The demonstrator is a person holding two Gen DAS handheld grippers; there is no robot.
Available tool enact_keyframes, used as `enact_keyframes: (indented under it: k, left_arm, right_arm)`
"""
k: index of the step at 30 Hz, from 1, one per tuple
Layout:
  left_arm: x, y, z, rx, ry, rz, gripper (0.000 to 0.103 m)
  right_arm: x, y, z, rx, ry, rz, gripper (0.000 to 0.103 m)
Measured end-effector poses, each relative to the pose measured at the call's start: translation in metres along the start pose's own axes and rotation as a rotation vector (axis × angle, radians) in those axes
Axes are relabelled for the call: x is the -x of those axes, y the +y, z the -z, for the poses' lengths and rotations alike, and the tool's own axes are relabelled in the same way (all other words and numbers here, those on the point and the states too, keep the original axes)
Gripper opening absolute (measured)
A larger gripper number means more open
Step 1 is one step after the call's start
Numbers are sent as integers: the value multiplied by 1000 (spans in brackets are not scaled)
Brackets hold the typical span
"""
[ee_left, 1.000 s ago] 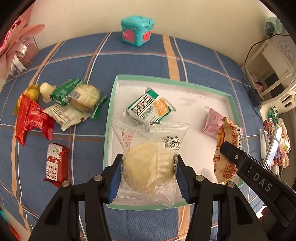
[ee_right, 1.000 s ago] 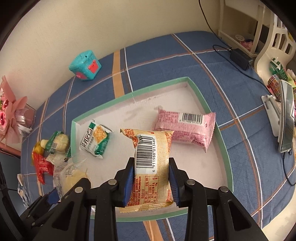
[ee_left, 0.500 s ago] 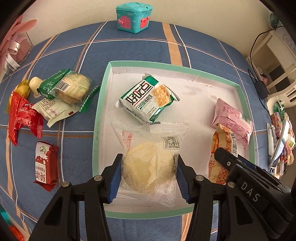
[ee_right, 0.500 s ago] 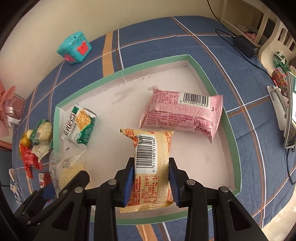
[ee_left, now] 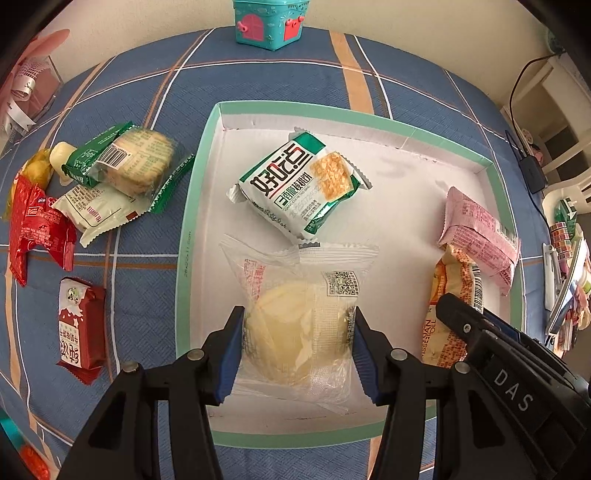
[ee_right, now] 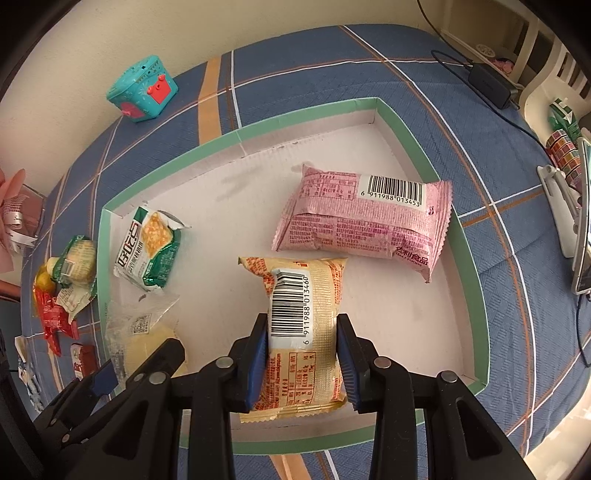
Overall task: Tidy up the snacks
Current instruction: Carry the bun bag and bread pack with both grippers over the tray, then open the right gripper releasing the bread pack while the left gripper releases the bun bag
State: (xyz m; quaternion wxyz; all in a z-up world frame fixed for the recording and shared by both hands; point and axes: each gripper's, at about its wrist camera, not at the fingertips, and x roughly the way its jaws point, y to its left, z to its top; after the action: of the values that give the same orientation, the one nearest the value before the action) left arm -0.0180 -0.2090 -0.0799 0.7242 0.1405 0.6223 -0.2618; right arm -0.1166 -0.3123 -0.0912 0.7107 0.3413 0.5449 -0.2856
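You are working over a blue quilted cloth (ee_left: 280,81) crossed by white and orange stripes, which runs up to a plain cream wall at the top of both views; a teal toy box (ee_left: 268,20) with pink doors stands at that far edge, and at the right of the frame pale shelving (ee_right: 491,33) and a black power brick (ee_right: 491,85) on its cord show beyond the cloth; in the middle lies a shallow cardboard tray (ee_left: 195,206), white inside with a mint-green rim and low folded walls; your left gripper (ee_left: 297,345) is clamped on a clear crinkled packet (ee_left: 299,317) holding a pale round pastry, low over the tray's near left part, blue pads pressing both sides; your right gripper (ee_right: 301,349) is clamped on a glossy orange-and-cream packet (ee_right: 304,317) with a barcode facing up, over the near middle of the tray; in the right view a flat pink packet (ee_right: 364,218) lies just above it, whether touching you cannot tell; a green-and-white cracker packet (ee_left: 301,184) lies tilted on the tray floor, its lower edge at the clear packet's top seam; at the left of the frame, off the tray, sit a green-edged biscuit packet (ee_left: 129,162), a crumpled red packet (ee_left: 37,229) and a small red packet (ee_left: 79,328) on the cloth.
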Motion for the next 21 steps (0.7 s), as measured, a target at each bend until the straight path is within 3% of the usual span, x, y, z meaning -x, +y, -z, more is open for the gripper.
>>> enact_keyframes:
  k: [9, 15, 21]
  left_arm:
    - [3, 4, -1, 4, 4, 3, 56]
    - [19, 11, -6, 13, -19, 31, 56]
    - [34, 14, -8, 15, -47, 50, 61]
  right_arm:
    - [5, -4, -3, -1, 0, 4, 47]
    - [22, -3, -6, 0, -48, -1, 55]
    - [40, -2, -8, -2, -95, -19, 56]
